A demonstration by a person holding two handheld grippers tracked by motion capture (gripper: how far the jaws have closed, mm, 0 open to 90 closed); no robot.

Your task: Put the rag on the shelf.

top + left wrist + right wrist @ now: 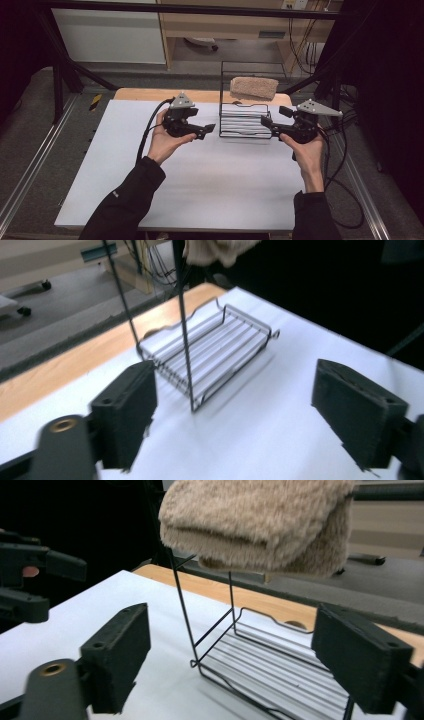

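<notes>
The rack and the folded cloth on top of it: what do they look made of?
The rack looks like thin metal wire with a dark, probably coated finish: slim straight rods, bent corners and a tray of parallel bars. The folded cloth draped over its top rail looks like beige terry or fleece: a fuzzy, matte pile with soft rounded folds. The exact fibre cannot be told.

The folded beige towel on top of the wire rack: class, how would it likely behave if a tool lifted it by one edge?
The towel looks plush and soft, so it would probably flop and unfold rather than stay flat. It seems light for its bulk. Its fuzzy pile should grip well, not slip. The thin wire rack beneath might shift or tip if the towel drags on it.
</notes>
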